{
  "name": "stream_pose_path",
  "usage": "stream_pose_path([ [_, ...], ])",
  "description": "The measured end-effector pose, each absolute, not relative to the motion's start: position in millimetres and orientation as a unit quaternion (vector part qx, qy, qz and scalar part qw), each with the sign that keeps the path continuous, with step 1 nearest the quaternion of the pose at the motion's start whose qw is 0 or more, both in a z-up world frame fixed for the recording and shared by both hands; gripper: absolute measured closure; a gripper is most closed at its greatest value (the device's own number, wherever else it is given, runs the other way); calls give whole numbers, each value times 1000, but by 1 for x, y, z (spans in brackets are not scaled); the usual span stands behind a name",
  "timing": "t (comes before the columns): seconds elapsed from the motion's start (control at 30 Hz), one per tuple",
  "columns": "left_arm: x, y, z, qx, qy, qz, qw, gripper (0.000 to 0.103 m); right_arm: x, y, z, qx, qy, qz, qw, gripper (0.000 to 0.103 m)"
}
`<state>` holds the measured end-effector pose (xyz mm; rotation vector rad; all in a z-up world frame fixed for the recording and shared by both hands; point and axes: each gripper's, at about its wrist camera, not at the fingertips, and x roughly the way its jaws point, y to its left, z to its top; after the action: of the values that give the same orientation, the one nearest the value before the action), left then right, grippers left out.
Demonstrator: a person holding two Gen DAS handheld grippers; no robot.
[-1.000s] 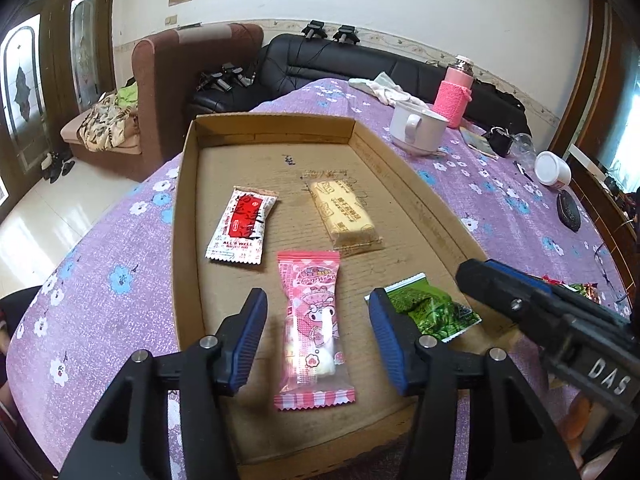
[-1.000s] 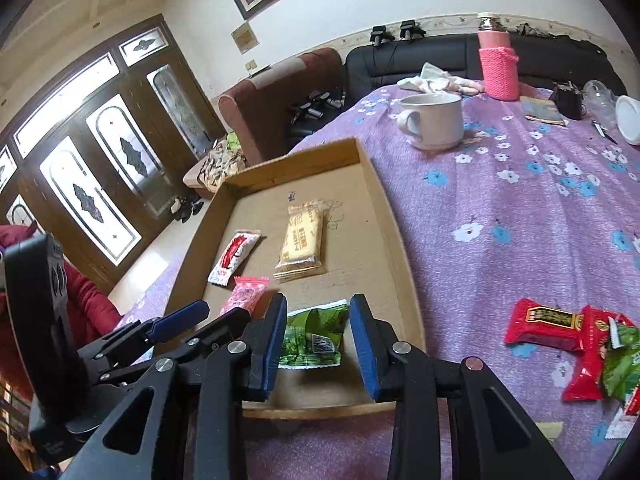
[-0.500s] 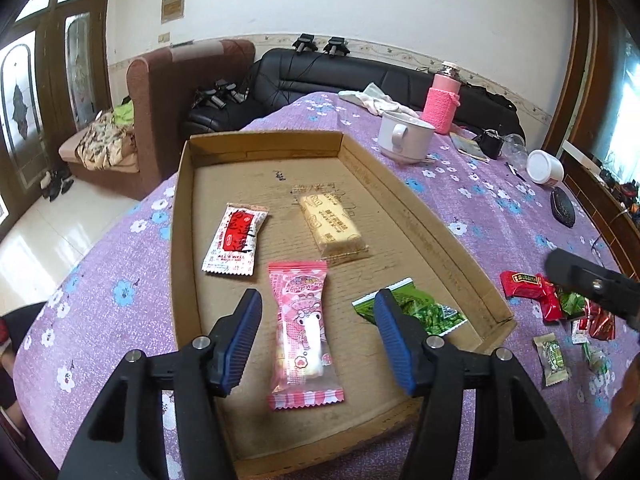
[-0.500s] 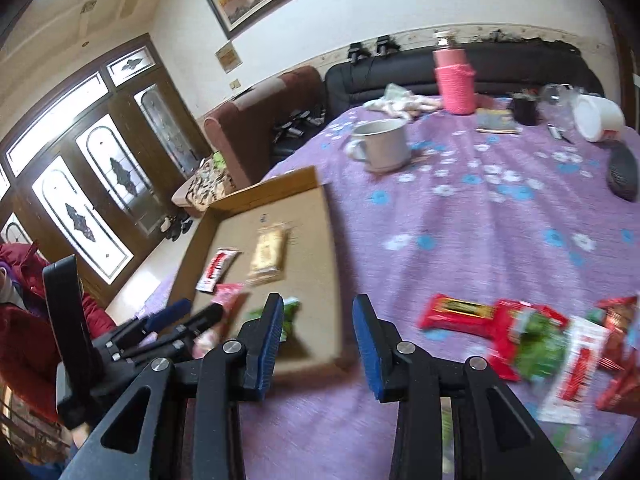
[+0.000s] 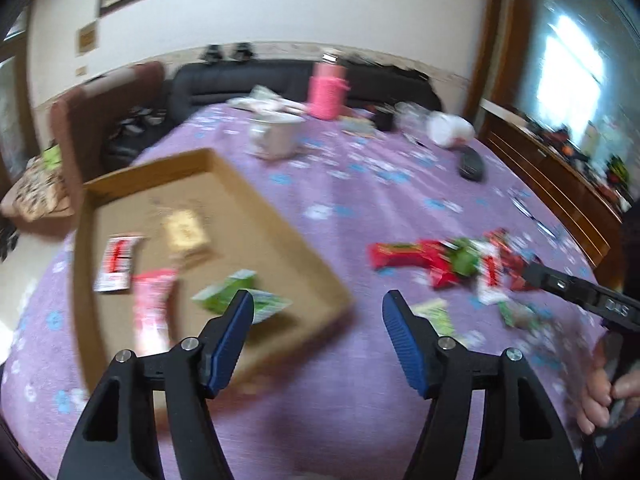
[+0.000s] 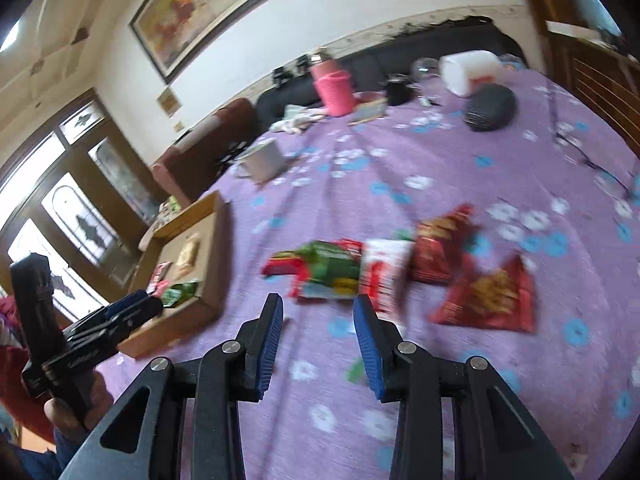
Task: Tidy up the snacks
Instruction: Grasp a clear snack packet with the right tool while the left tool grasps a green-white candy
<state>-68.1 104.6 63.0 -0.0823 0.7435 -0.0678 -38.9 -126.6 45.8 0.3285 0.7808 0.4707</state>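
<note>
The left gripper (image 5: 318, 316) is closest to us. Its jaws are opening and nothing is between them. It hangs over the purple cloth (image 5: 360, 380), just past the corner of the cardboard tray (image 5: 316, 276). I think it is opening so it is ready to pick up a snack.

The right gripper (image 6: 318, 322) has its jaws apart too, and they hold nothing. It points at the pile of loose snacks (image 6: 360, 268) just in front of it. That looks like where the next snack will come from.

The tray sits to the left of the pile. 4 snacks lie flat inside it: a green pack (image 5: 236, 294), a pink pack (image 5: 154, 304), a red and white pack (image 5: 116, 264) and a tan cracker pack (image 5: 186, 232). They lie apart from each other, so they look put there on purpose.

The pile also has 2 red chip bags (image 6: 488, 296). These snacks overlap in a messy heap, so they are probably not sorted yet.

Farther back stand a white mug (image 5: 276, 140) and a pink bottle (image 5: 326, 92), well away from the snacks.
</note>
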Motion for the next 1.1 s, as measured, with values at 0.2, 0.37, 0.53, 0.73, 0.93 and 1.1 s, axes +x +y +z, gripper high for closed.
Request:
stream_pose_path([
  [0.2,-50,56,39,-41,427,-102,898,37,-40,-151,35,170,390,203,882,63],
  [0.37,-31,35,21,-27,458,-105,882,37,-35,-148,24,154,410,197,877,57],
  [0.53,-24,26,12,-19,470,-110,876,37,-30,-143,14,144,432,200,868,53],
  [0.73,-18,25,10,-8,462,-97,882,45,-37,-120,12,91,443,232,862,53],
  [0.93,-20,24,10,16,451,-72,890,61,-40,-110,11,69,444,248,858,53],
  [1.1,-19,27,10,12,450,-71,890,63,-40,-108,11,63,443,250,859,56],
])
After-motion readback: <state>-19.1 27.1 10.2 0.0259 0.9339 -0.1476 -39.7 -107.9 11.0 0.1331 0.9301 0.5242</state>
